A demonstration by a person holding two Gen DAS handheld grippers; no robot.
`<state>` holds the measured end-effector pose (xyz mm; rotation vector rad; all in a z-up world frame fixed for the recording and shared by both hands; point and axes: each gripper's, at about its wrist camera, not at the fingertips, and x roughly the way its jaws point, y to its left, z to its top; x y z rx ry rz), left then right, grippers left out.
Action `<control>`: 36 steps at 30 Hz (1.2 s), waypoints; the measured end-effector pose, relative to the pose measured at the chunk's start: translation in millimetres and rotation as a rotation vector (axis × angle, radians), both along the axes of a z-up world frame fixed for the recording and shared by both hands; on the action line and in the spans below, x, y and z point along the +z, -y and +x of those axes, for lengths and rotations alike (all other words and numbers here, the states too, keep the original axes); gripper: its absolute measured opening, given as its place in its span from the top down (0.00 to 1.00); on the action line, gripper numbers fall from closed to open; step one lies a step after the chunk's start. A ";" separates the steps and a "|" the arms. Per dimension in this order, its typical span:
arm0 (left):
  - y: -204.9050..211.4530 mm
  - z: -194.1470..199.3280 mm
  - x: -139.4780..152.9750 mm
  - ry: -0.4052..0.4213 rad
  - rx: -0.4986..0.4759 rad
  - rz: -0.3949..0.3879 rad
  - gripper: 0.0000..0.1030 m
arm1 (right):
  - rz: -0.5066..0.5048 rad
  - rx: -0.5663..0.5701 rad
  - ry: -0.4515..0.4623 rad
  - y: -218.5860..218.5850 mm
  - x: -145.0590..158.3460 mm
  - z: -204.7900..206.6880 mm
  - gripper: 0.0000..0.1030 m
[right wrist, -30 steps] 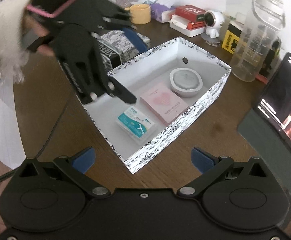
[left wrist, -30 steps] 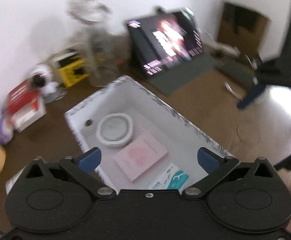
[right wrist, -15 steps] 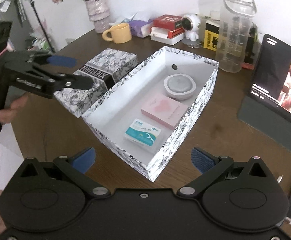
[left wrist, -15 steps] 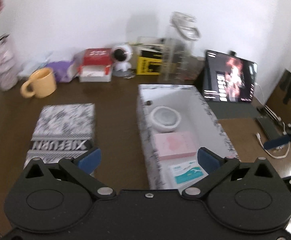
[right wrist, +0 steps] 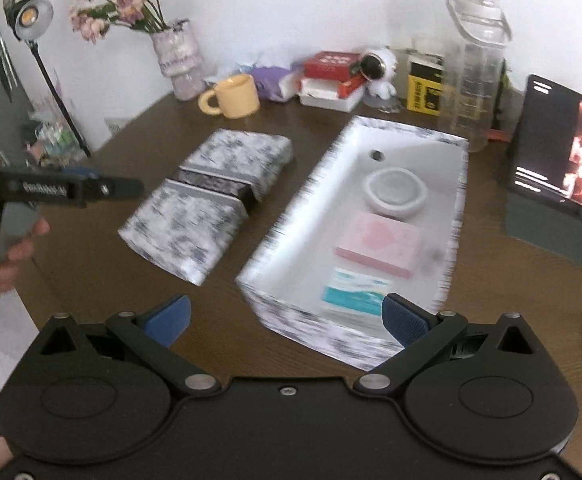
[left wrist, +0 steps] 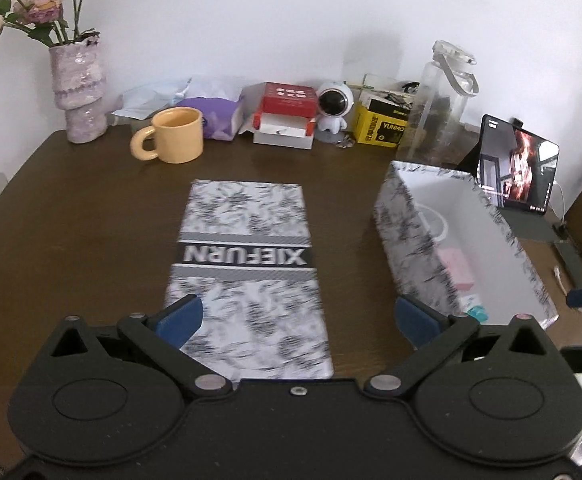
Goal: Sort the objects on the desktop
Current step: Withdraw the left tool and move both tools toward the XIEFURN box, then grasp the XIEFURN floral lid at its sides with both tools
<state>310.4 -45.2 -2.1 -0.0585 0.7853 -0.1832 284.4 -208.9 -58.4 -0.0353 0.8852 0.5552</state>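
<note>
A black-and-white patterned lid (left wrist: pixel 247 264) marked XIEFURN lies flat on the brown desk. My left gripper (left wrist: pixel 297 318) hovers open over its near end, holding nothing. To the right stands the matching open box (left wrist: pixel 411 240). In the right wrist view the box (right wrist: pixel 291 216) holds a white round dish (right wrist: pixel 395 190), a pink flat box (right wrist: pixel 379 244) and a teal floss pack (right wrist: pixel 351 292). My right gripper (right wrist: pixel 287 318) is open and empty in front of the box's near corner. The lid (right wrist: pixel 211 204) lies left of the box, and the hand-held left gripper (right wrist: pixel 71 190) points at it from the left.
Along the back wall stand a vase of flowers (left wrist: pixel 79 96), a yellow mug (left wrist: pixel 175 136), a purple tissue pack (left wrist: pixel 215 116), a red-and-white box (left wrist: pixel 287 116), a small white robot figure (left wrist: pixel 333 110), a yellow box (left wrist: pixel 383 128) and a clear bottle (left wrist: pixel 439 108). A lit tablet (right wrist: pixel 571 160) is at right.
The left gripper swung left from above the open box to face the lid. The right gripper's view shifted slightly; the left gripper sits farther left in it. Both stay open.
</note>
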 end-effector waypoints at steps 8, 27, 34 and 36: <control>-55.1 -1.6 2.6 0.008 0.002 0.025 0.00 | 0.025 -0.019 0.026 -77.7 6.8 -8.6 0.00; -61.3 62.5 -50.6 -0.030 0.019 0.069 0.00 | 0.037 -0.012 -0.099 -162.2 -57.7 57.1 0.00; -49.0 85.3 -73.9 -0.053 -0.026 0.064 0.00 | 0.068 -0.048 -0.156 -165.6 -82.4 78.4 0.00; -46.2 90.8 -80.3 -0.061 -0.036 0.059 0.00 | 0.084 -0.061 -0.177 -164.9 -89.7 84.1 0.00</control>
